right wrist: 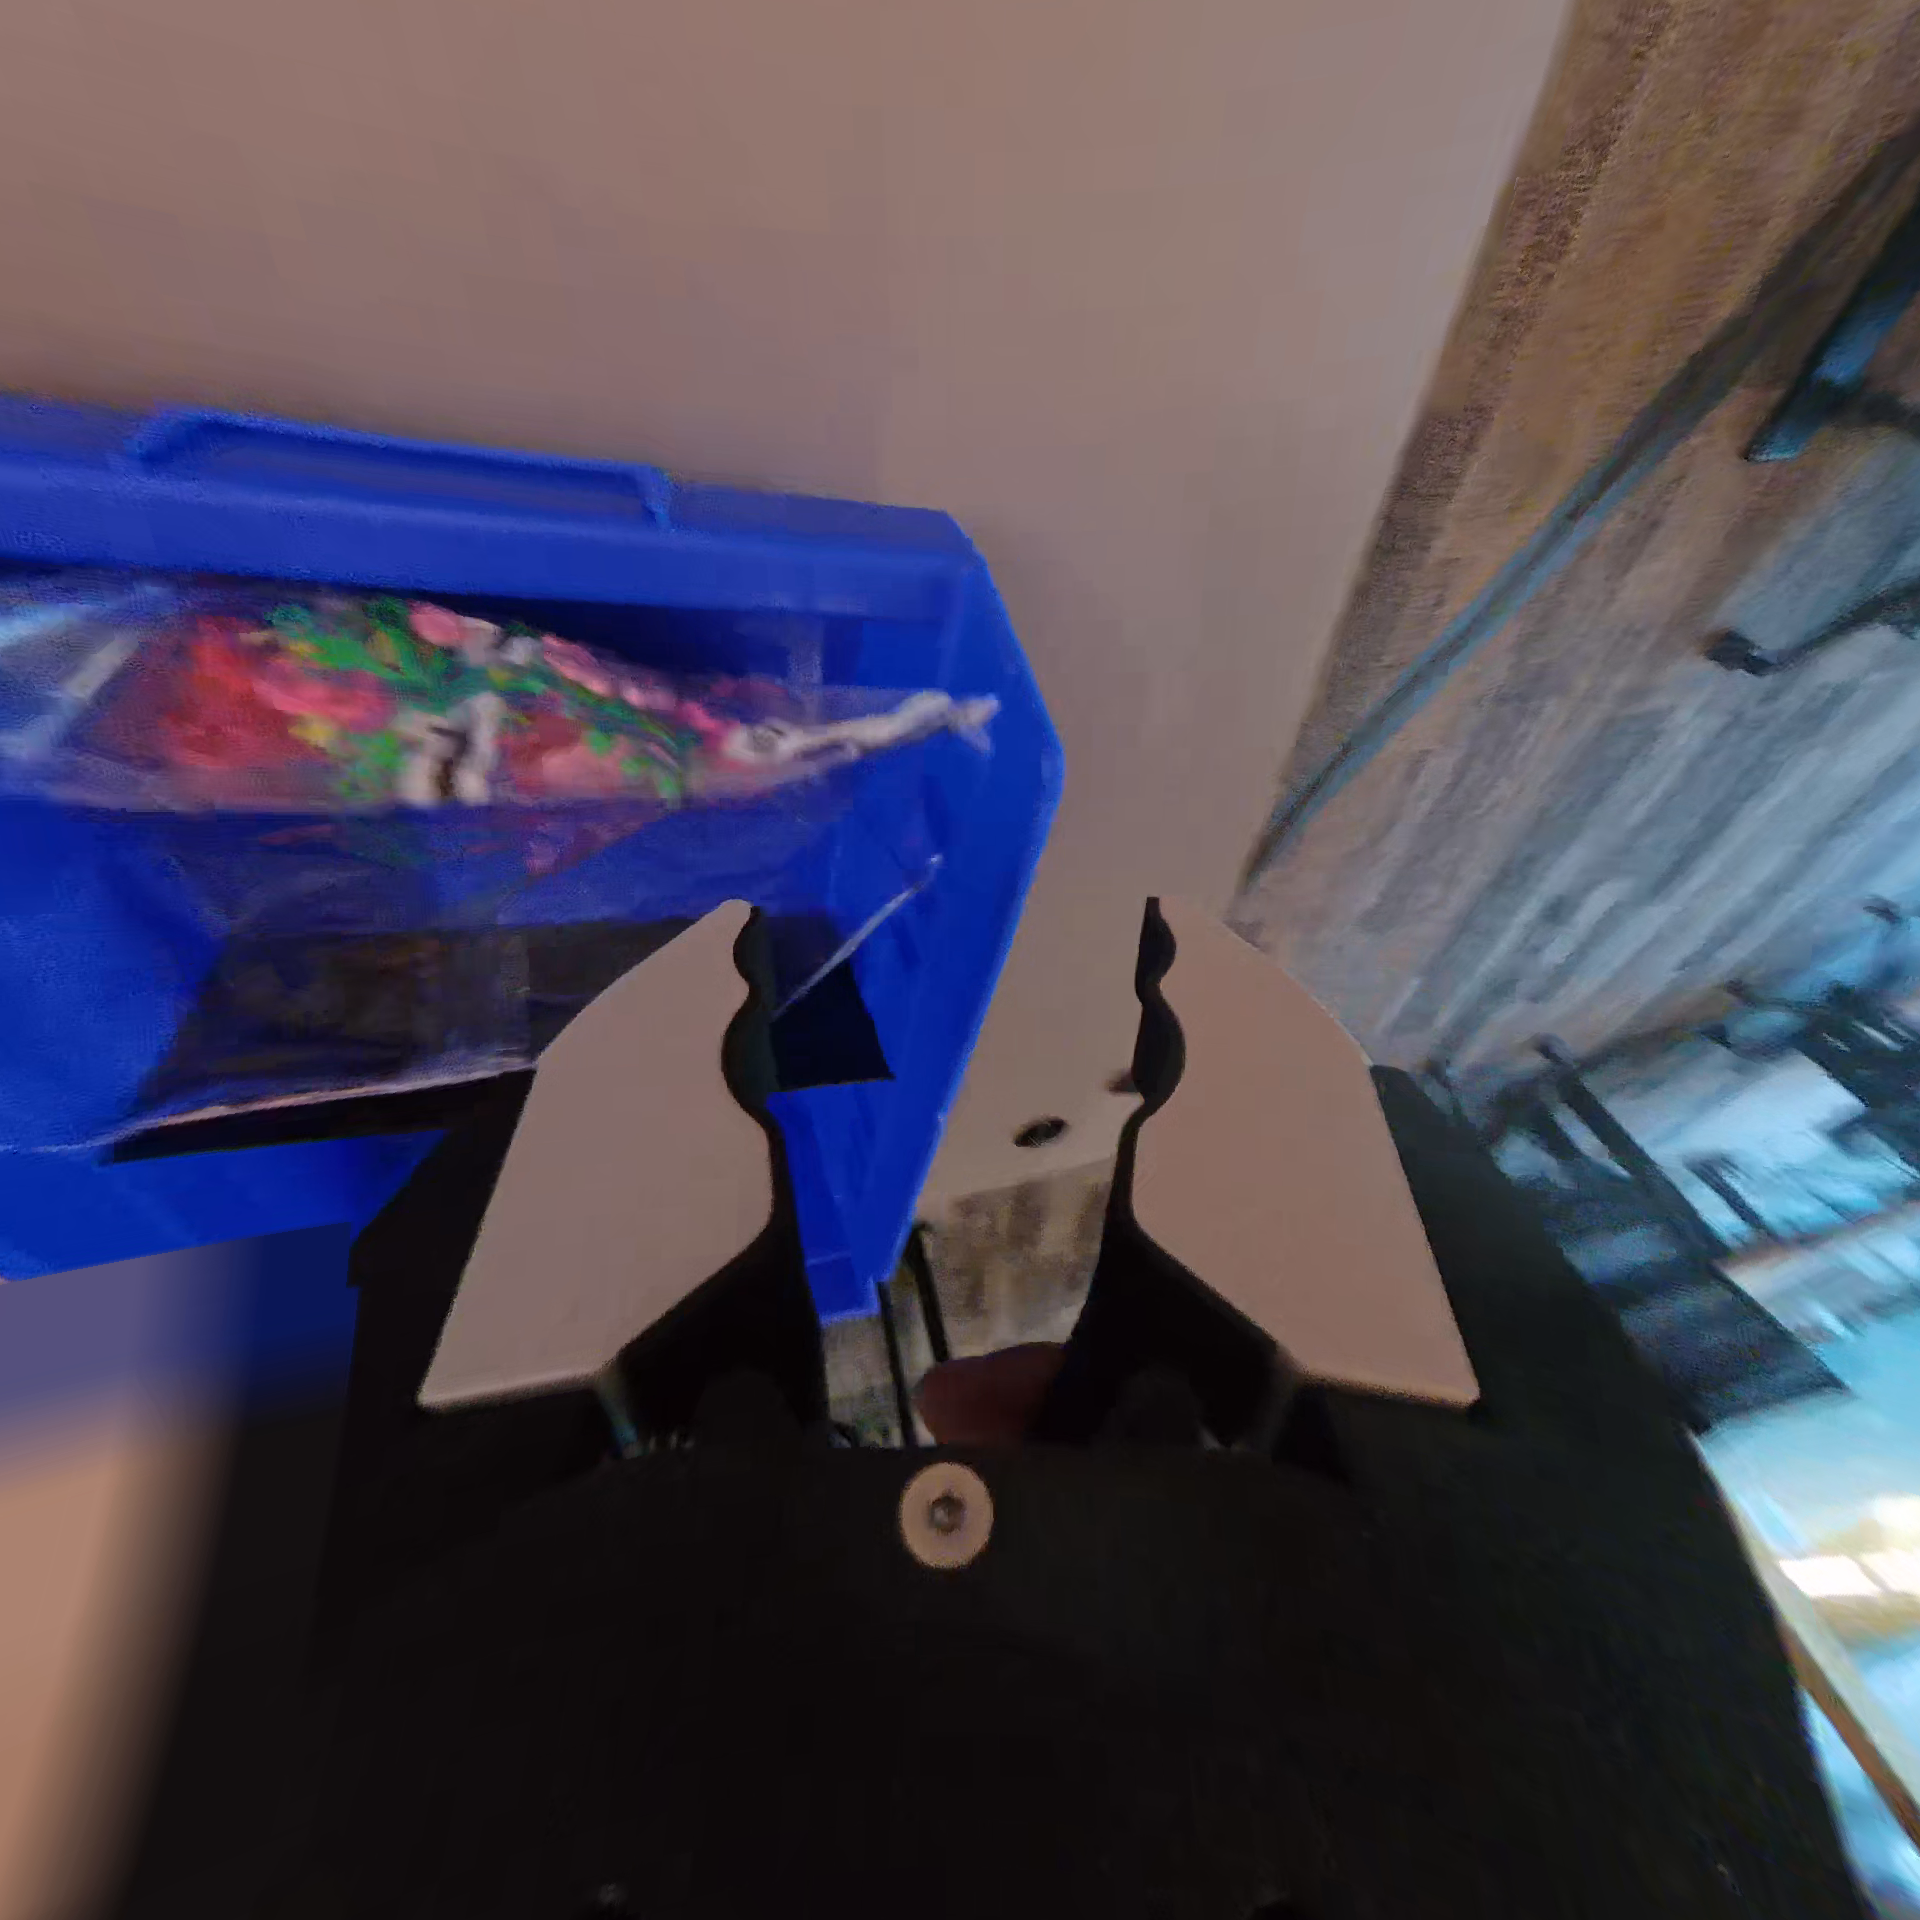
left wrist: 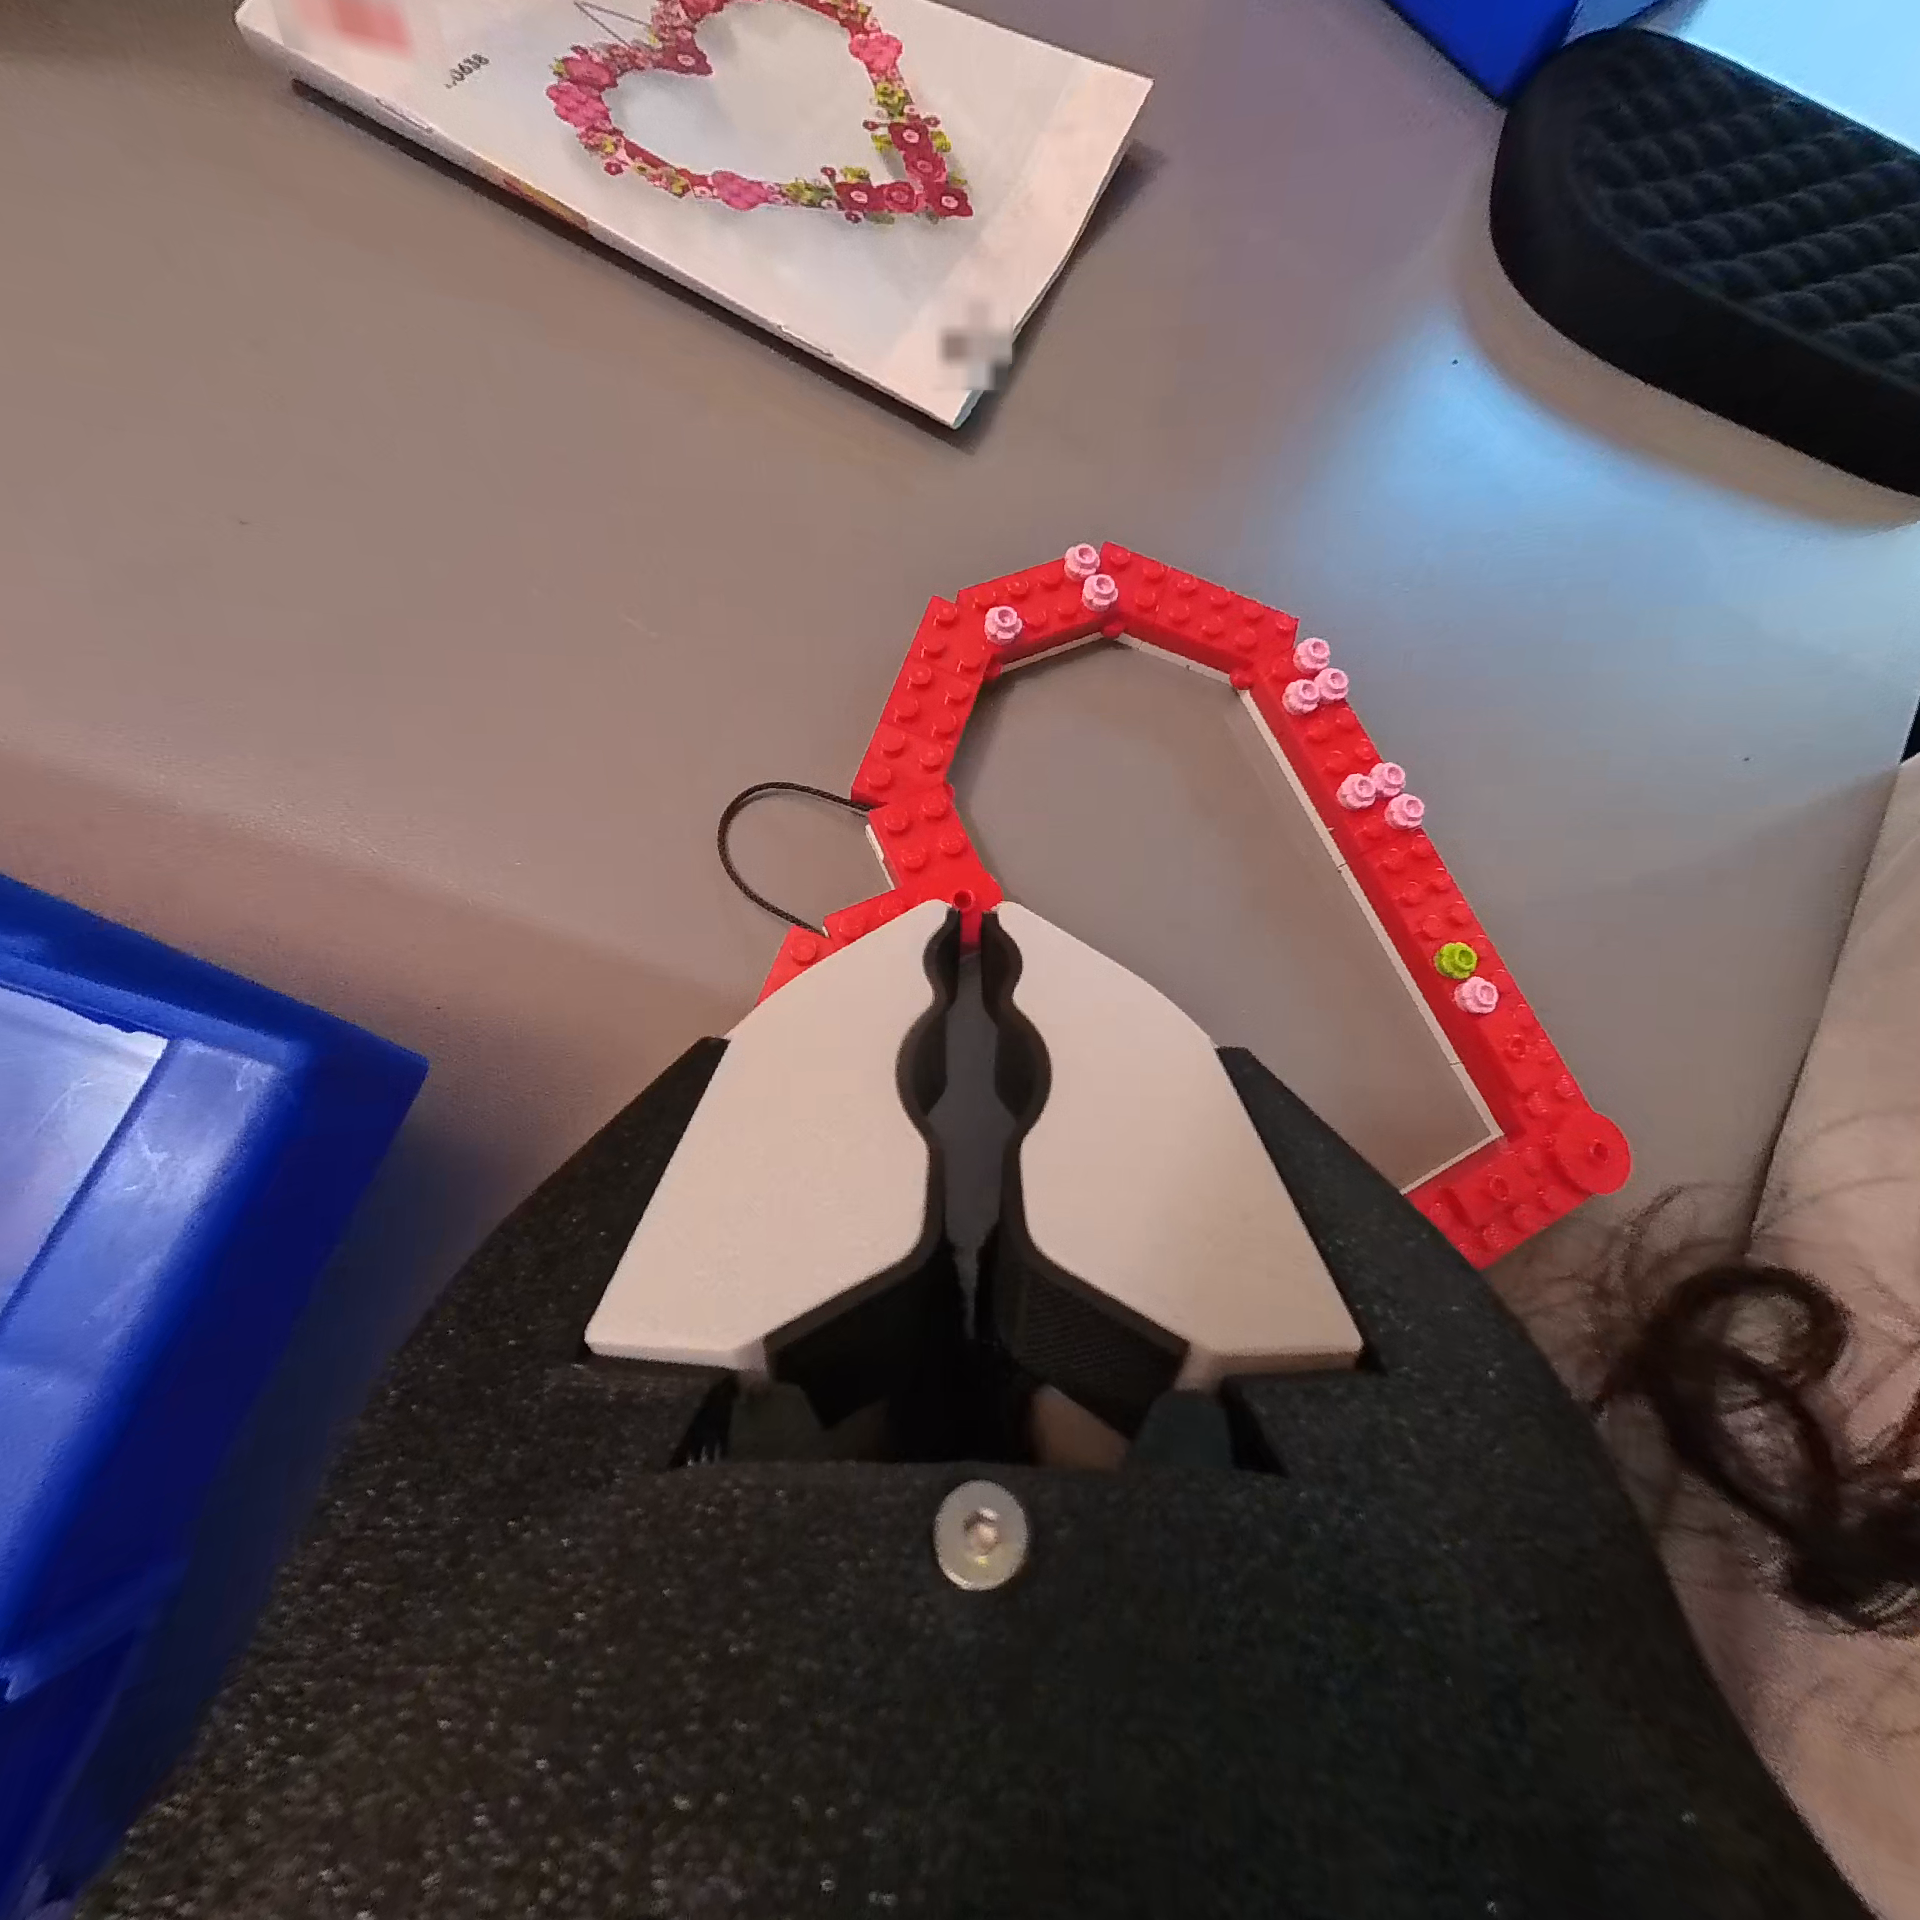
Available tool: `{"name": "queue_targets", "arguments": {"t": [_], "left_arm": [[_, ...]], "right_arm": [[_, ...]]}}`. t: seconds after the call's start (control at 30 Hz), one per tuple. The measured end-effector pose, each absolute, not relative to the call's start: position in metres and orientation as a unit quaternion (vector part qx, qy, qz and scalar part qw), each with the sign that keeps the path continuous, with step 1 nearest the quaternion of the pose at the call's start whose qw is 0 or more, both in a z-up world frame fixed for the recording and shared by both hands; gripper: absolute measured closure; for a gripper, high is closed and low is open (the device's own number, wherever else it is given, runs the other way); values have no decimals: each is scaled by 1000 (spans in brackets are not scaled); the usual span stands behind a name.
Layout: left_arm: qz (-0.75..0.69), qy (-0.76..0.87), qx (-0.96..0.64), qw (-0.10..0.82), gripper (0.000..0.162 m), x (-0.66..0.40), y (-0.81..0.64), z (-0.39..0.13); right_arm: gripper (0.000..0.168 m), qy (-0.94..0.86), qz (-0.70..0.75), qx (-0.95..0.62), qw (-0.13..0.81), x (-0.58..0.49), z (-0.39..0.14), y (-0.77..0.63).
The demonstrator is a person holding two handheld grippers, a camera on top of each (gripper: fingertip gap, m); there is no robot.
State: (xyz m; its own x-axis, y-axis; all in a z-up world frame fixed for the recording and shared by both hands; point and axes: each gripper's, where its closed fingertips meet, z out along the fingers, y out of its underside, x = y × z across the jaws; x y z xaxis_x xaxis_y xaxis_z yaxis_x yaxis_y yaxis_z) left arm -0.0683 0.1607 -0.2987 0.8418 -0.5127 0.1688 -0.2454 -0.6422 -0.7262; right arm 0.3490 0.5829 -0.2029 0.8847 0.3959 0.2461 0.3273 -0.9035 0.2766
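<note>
Heart frame (left wrist: 1195,831) pinched at its notch by the left gripper (left wrist: 971,920) — thin hold, may slip; right gripper (right wrist: 951,914) gapes empty beside the blue bin (right wrist: 935,644).

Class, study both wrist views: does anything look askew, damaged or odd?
The red brick heart frame looks unfinished: few pink studs compared with the booklet. The left claw pinches its inner notch. The right claw is open, empty, near the blue bin.

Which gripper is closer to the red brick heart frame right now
Left. The left gripper is shut on the red brick heart frame at its notch. The right gripper hangs open by a blue bin.
</note>
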Motion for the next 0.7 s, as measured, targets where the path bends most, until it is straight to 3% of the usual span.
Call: {"name": "queue_targets", "arguments": {"t": [0.07, 0.17, 0.23, 0.33, 0.43, 0.57, 0.7], "left_arm": [[-184, 213, -887, 365, 158, -68, 161, -299], [-184, 213, -888, 365, 158, -68, 161, -299], [-183, 216, -887, 365, 158, -68, 161, -299], [-185, 233, -883, 362, 157, -64, 158, -298], [-180, 252, -872, 378, 157, -61, 159, -290], [-147, 267, -856, 417, 156, -54, 173, -271], [-97, 326, -845, 413, 151, -40, 191, -272]], "right_arm": [[103, 177, 89, 975, 102, 338, -206, 582], [105, 207, 112, 970, 57, 340, -193, 590], [114, 243, 106, 963, -39, 322, -174, 602], [118, 337, 84, 903, -254, 265, -122, 599], [121, 474, -93, 782, -393, 157, -92, 505], [132, 617, -309, 624, -368, 50, -136, 318], [140, 696, -354, 561, -274, 1, -235, 216]]}}
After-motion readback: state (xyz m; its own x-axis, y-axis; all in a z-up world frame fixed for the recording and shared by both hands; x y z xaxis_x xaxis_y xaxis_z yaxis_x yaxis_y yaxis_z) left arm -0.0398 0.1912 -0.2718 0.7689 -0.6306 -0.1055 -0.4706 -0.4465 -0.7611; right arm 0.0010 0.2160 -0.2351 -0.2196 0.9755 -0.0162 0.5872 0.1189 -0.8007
